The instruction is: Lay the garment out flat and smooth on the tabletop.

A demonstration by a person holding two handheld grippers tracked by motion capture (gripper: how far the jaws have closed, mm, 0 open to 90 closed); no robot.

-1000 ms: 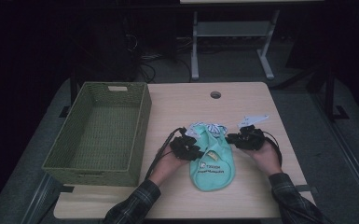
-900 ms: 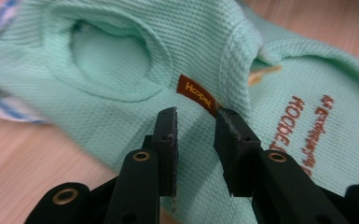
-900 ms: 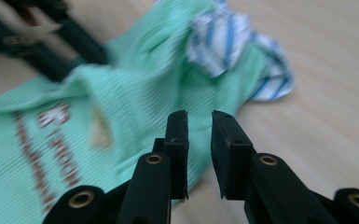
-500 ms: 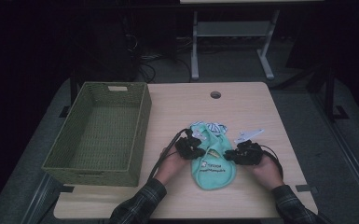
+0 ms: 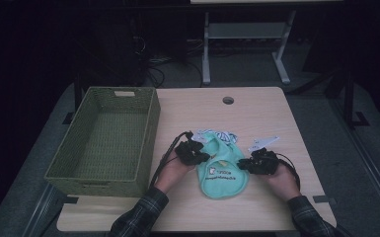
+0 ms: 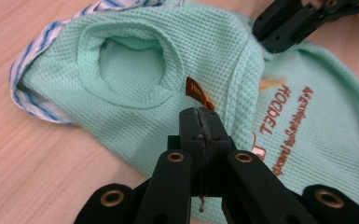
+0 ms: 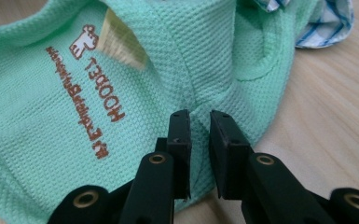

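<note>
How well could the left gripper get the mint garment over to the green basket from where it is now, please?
Probably well: the left gripper is shut on the mint garment, and bare table lies between it and the green basket.

Garment (image 5: 222, 170): mint green waffle knit, brown print, orange tab, blue-and-white striped trim (image 6: 32, 60). Basket (image 5: 106, 136) at table's left edge: olive green weave. Table (image 5: 256, 113): light wood grain. Sleeves (image 5: 140, 217): dark plaid. Grippers black.
</note>
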